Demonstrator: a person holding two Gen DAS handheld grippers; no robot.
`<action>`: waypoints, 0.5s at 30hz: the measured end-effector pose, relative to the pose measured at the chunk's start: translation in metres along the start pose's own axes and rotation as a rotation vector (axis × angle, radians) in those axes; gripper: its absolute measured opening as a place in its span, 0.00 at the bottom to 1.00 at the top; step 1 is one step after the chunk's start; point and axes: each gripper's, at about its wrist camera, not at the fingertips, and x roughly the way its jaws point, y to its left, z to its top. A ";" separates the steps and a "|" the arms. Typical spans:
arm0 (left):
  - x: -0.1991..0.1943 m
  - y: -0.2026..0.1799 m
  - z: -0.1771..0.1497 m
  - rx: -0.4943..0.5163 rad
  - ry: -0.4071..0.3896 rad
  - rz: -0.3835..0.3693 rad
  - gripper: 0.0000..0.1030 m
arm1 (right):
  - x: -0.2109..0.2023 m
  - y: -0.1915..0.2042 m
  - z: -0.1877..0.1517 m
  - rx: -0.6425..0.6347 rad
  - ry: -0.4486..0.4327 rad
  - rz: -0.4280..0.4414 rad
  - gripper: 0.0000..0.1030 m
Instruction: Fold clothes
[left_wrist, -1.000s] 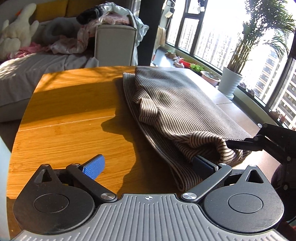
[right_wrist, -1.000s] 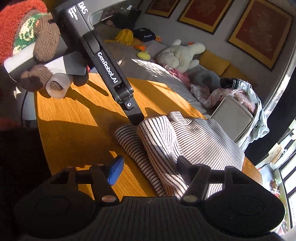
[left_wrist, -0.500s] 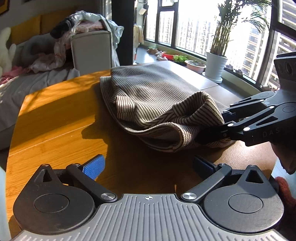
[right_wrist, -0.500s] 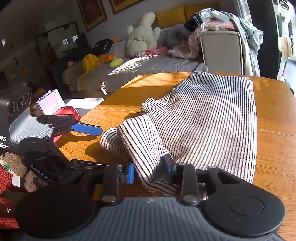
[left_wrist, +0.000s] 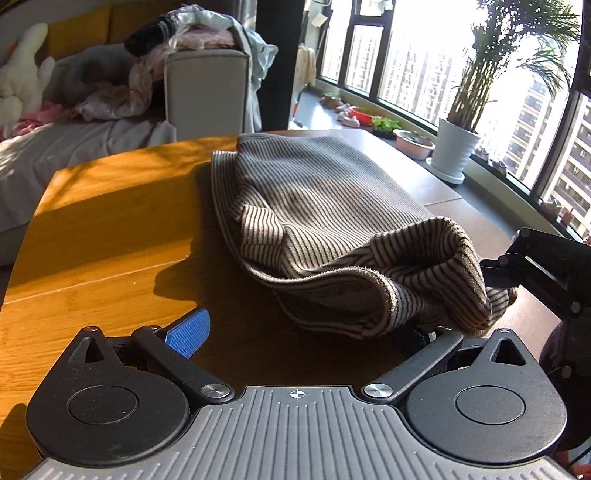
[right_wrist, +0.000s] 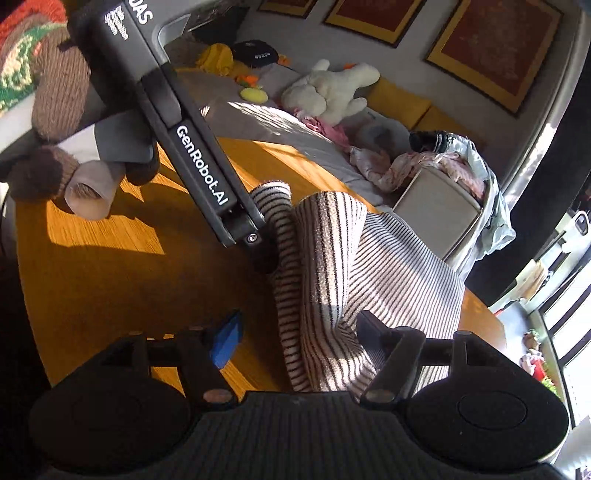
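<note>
A striped brown-and-cream garment (left_wrist: 325, 206) lies partly folded on the wooden table (left_wrist: 103, 229); it also shows in the right wrist view (right_wrist: 369, 266). My left gripper (left_wrist: 301, 334) is open, its fingers wide apart at the garment's raised near edge, which drapes over the right finger. In the right wrist view the left gripper's body (right_wrist: 199, 170) reaches in beside the garment's rolled end. My right gripper (right_wrist: 299, 334) is open with a fold of the garment lying between its fingers. Its dark frame (left_wrist: 535, 266) shows at the garment's right end in the left wrist view.
A sofa with a white plush toy (right_wrist: 328, 92) and a heap of clothes (left_wrist: 192, 40) on a grey armrest stands beyond the table. Potted plants (left_wrist: 458, 147) line the window sill on the right. A gloved hand (right_wrist: 44, 110) holds the left gripper.
My right gripper was shut on the garment's edge half a second ago and has now opened. The left gripper moved back up to the garment's near edge, and the right gripper's view swung round.
</note>
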 end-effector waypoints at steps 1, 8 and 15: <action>0.000 0.000 0.000 -0.004 0.001 -0.002 1.00 | 0.003 0.000 0.001 -0.001 -0.002 -0.011 0.65; -0.003 0.006 -0.001 -0.044 -0.006 -0.027 1.00 | 0.006 -0.001 0.006 -0.043 0.004 -0.037 0.30; -0.025 0.015 0.000 -0.089 -0.060 -0.084 1.00 | 0.003 -0.017 0.006 -0.013 0.026 -0.054 0.28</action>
